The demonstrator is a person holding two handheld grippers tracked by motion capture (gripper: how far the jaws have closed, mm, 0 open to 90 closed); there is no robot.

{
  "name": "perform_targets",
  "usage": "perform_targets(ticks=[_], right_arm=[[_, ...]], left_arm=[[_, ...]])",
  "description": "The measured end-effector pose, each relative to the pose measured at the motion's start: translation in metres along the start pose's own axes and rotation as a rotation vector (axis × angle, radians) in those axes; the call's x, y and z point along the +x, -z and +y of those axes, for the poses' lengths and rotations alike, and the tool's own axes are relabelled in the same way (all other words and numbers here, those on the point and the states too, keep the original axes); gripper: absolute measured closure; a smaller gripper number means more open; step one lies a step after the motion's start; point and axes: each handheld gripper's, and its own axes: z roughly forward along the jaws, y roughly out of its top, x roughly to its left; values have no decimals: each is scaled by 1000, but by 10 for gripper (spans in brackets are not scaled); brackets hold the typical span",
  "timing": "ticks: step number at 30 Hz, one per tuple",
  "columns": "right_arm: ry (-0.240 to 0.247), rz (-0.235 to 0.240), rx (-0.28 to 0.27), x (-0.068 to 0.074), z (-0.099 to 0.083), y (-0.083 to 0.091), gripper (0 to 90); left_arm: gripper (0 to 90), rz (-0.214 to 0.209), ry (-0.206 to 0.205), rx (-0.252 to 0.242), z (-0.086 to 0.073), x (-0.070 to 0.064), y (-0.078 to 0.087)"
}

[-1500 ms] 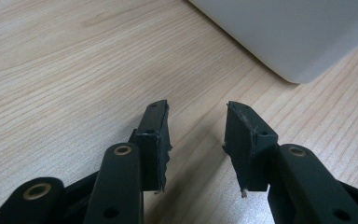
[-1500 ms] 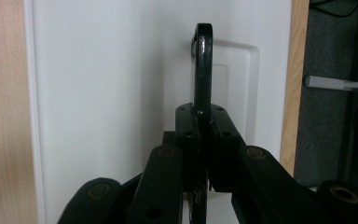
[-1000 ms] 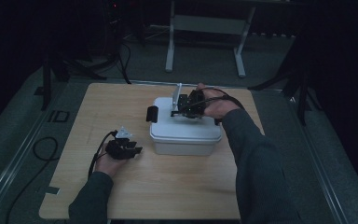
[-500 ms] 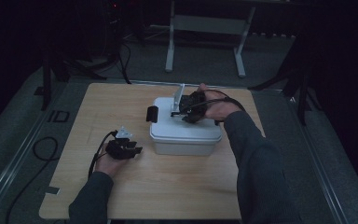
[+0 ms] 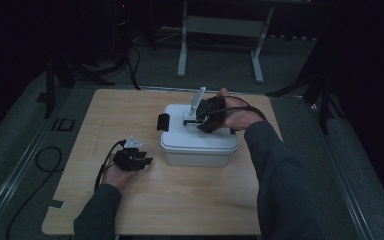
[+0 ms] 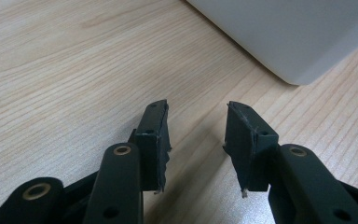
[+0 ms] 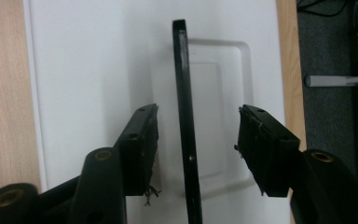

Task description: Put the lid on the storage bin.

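Nearest the person, the left gripper [image 5: 132, 159] rests on the wooden table [image 5: 105, 115] with its jaws apart and empty, just beside the one white lidded box [image 5: 199, 142]. Farther out, the right gripper [image 7: 193, 149] hangs over the box lid [image 7: 84, 84], jaws apart, straddling the single black carry handle [image 7: 182, 93], which stands upright. The step in hand looks like grasping that handle; next the jaws should close squarely on it.
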Motion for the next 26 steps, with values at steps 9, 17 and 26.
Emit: perform_targets(ticks=[9, 17, 26], right_arm=[[-80, -24, -38, -1, -16, 8, 387], [-123, -45, -45, 1, -28, 13, 359], [-157, -65, -61, 7, -41, 21, 340]], left_arm=[[594, 1, -3, 3, 0, 0, 0], [594, -1, 1, 0, 0, 0, 0], [593, -4, 5, -3, 0, 0, 0]])
